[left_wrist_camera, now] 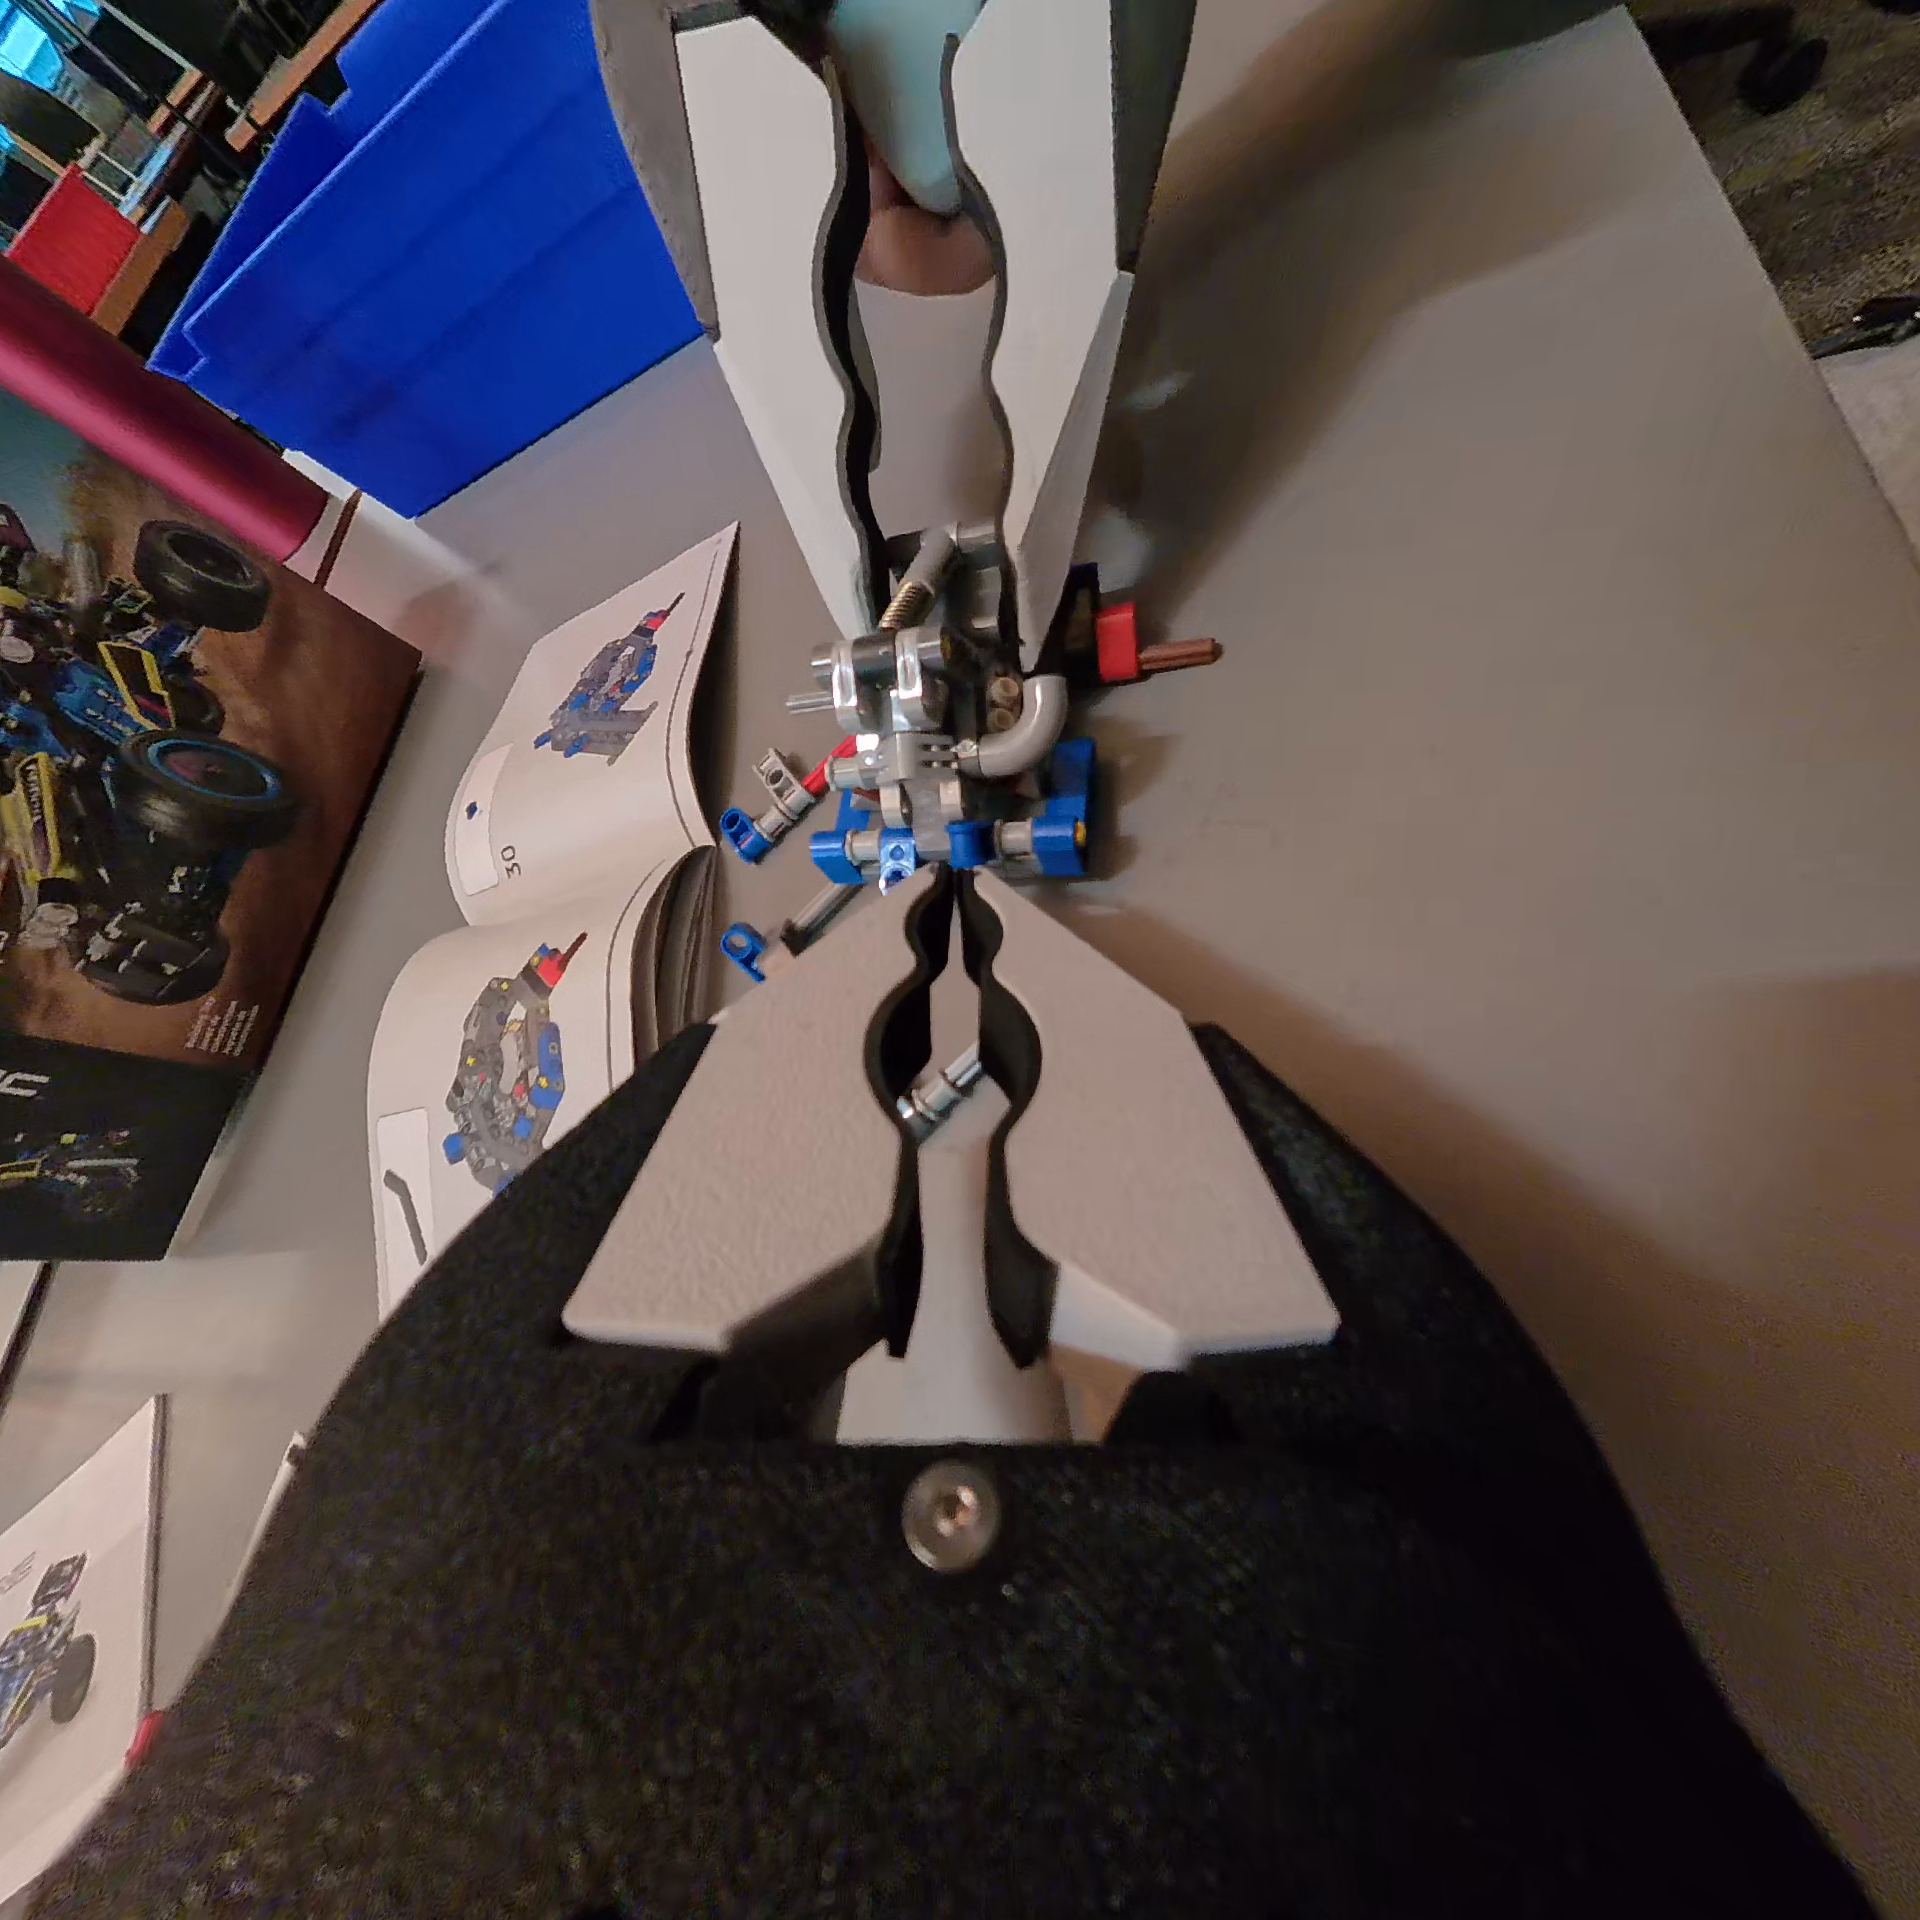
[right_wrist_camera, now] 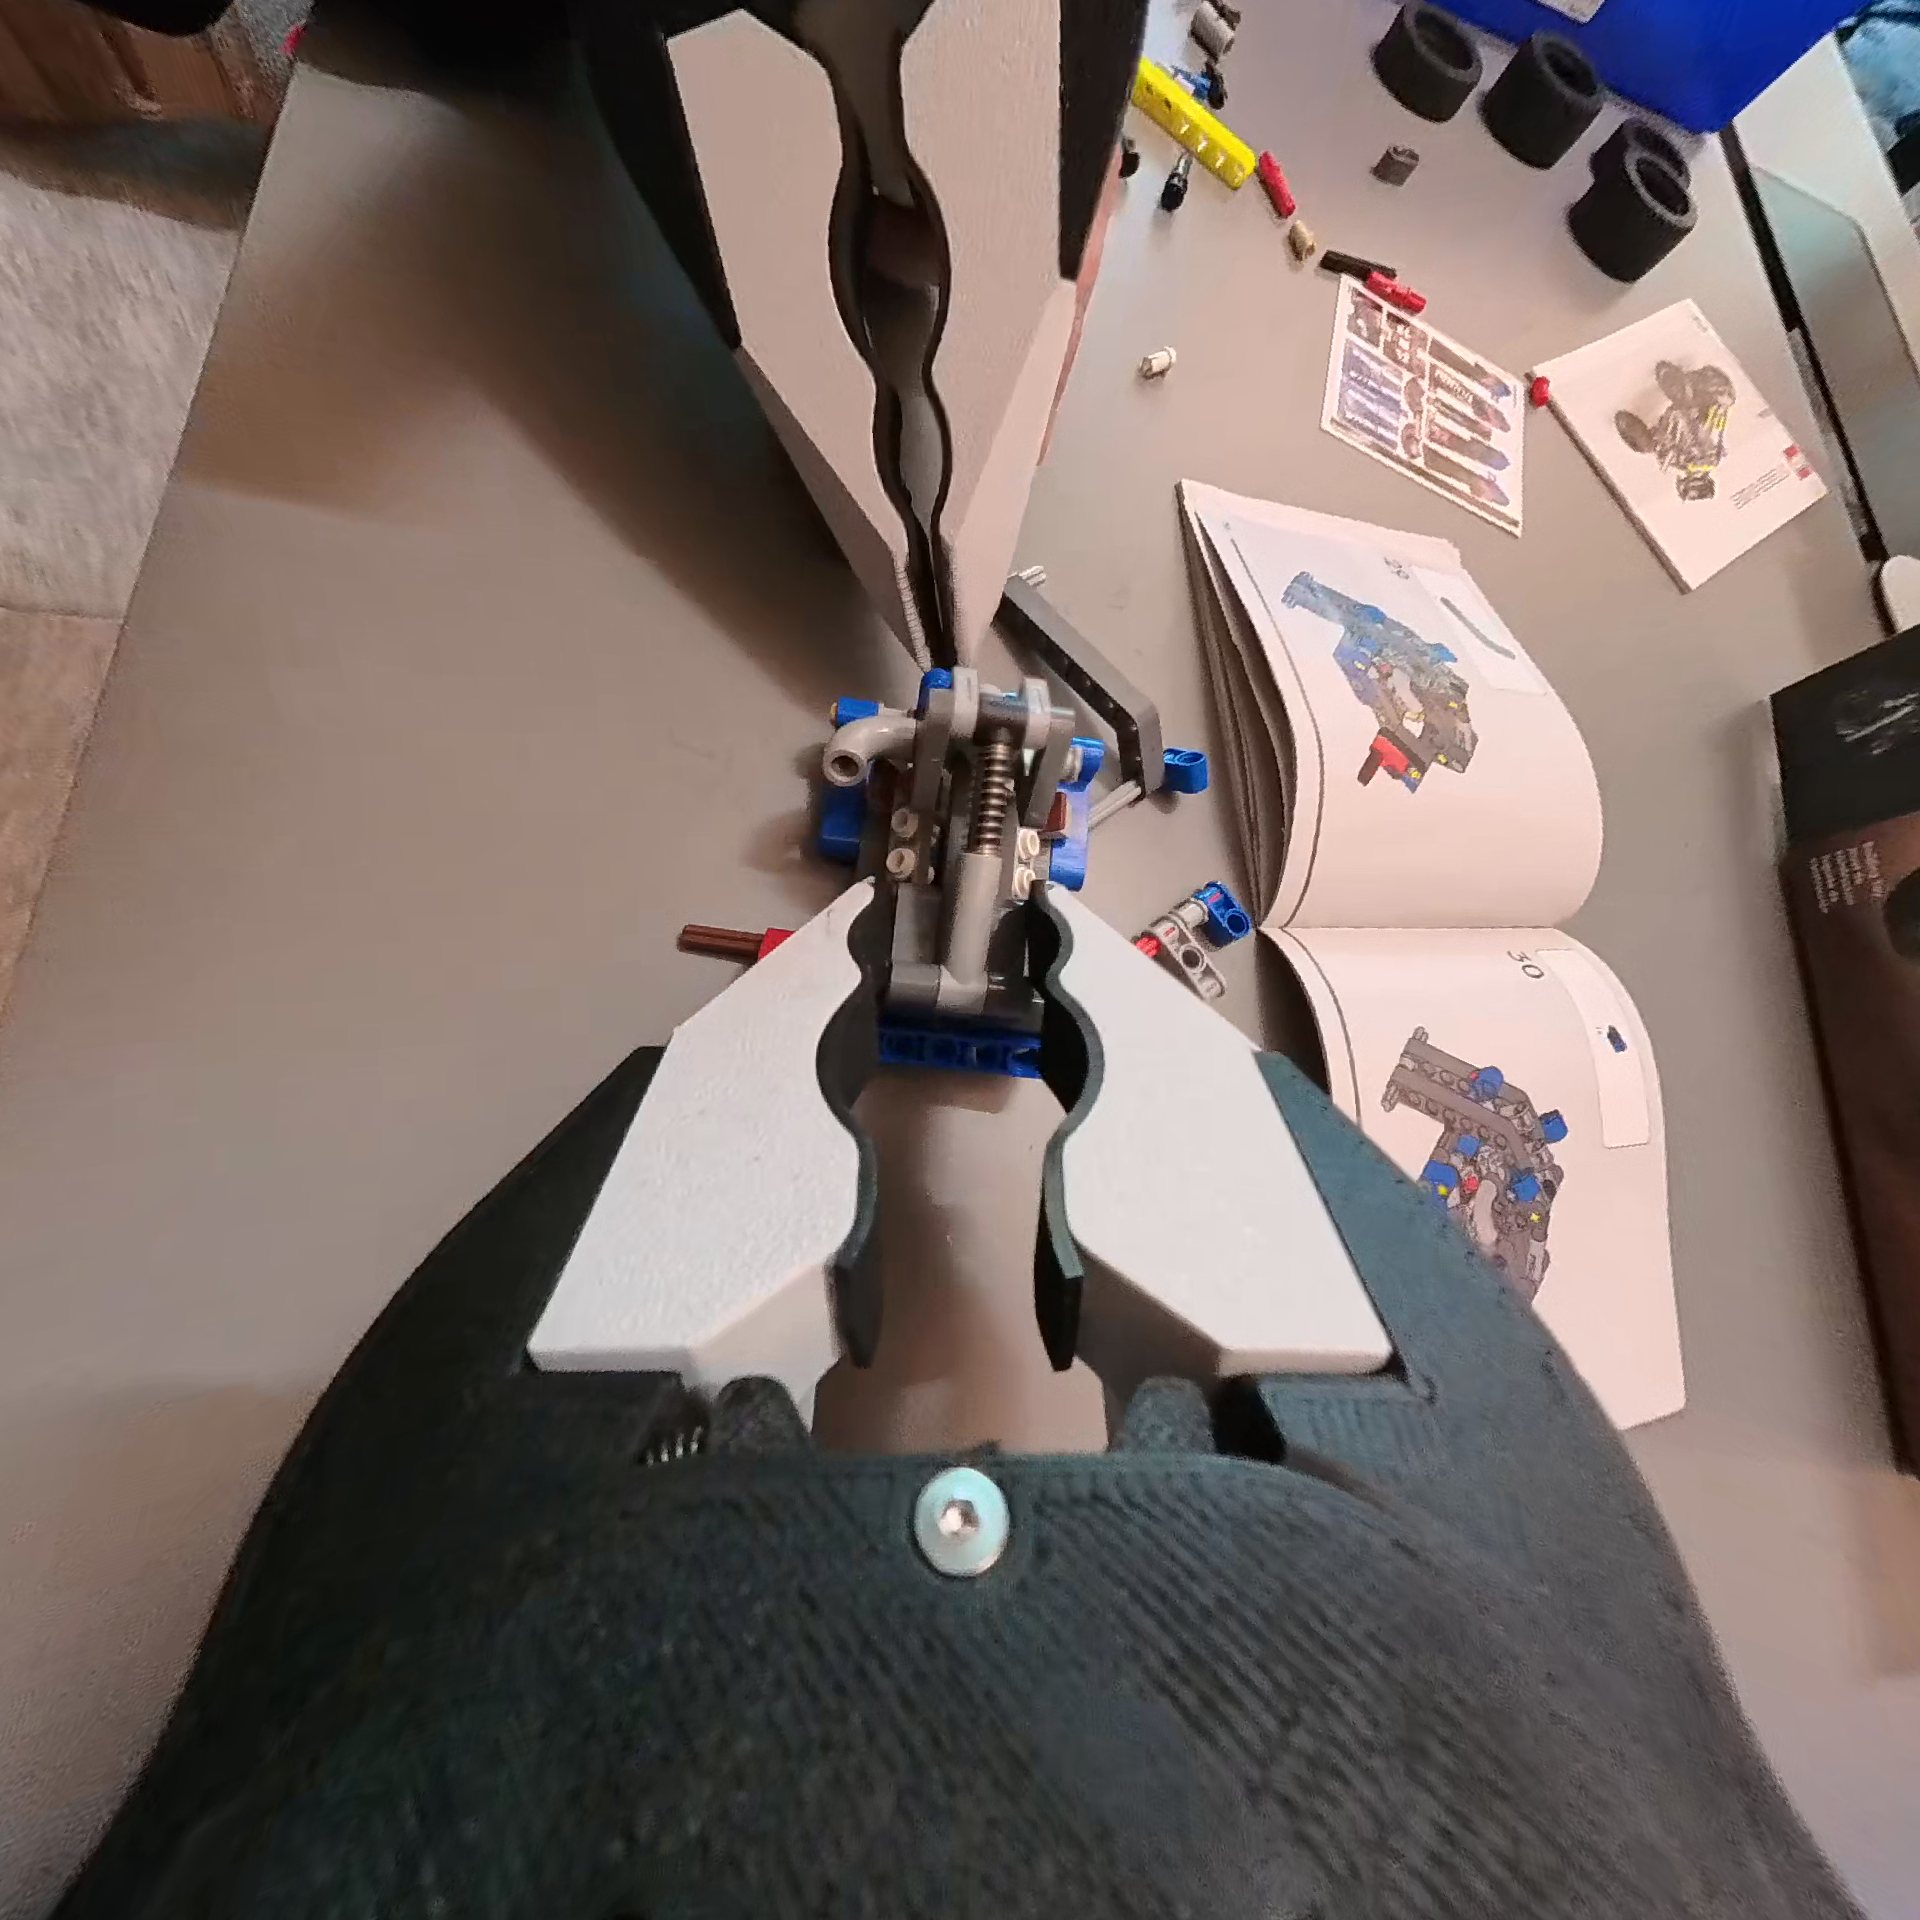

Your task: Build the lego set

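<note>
Right wrist view: right gripper (right_wrist_camera: 951, 914) fingers squeezing the lego model (right_wrist_camera: 961, 821) mid-tabletop (right_wrist_camera: 436, 727); left gripper (left_wrist_camera: 951, 883) fingers pinched shut at its other end.

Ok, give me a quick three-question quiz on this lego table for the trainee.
1. True or false: the instruction booklet lies closed.
2. The right gripper has its fingers closed on: A) a black tyre, B) the lego assembly, C) nothing.
3. What coiled metal part runs along the assembly's middle?
Key: 1 false, it lies open; 2 B; 3 a spring.
</note>
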`<state>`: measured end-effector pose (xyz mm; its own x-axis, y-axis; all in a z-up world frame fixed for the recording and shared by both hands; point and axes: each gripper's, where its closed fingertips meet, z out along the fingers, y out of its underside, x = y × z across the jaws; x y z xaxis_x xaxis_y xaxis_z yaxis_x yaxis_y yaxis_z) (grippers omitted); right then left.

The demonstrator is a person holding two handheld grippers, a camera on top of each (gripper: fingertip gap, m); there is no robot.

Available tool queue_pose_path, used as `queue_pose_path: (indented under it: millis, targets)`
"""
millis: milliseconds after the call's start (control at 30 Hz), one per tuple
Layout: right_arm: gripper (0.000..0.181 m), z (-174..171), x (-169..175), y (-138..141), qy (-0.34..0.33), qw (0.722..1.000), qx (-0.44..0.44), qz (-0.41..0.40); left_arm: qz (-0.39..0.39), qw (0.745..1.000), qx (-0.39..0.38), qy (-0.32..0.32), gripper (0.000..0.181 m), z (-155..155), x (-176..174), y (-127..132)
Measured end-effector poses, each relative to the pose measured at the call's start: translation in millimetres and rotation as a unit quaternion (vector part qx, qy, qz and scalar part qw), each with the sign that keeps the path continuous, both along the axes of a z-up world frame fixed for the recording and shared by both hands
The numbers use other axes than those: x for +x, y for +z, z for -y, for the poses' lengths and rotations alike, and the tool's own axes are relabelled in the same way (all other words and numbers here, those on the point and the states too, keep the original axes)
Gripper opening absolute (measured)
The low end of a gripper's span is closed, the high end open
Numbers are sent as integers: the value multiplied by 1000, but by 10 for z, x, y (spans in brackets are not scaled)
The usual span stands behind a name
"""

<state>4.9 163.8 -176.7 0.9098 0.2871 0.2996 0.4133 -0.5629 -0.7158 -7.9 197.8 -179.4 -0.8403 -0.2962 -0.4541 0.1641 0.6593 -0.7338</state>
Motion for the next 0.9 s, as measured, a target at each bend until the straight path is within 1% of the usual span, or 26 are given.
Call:
queue_pose_path:
  millis: [533,700,767,900]
  targets:
    - [24,-55,11,11,3,999,37,-1,9,1000,-2,3,0,-46,-1,18]
    - [25,-64,19,22,1,999,38,20,10,1000,-19,-2,0,-44,-22,72]
    - [29,-77,37,33,-5,999,40,32,10,1000,-29,-6,0,-29,-33,105]
    - [24,-86,11,24,3,999,37,35,8,1000,-14,-4,0,-40,-28,52]
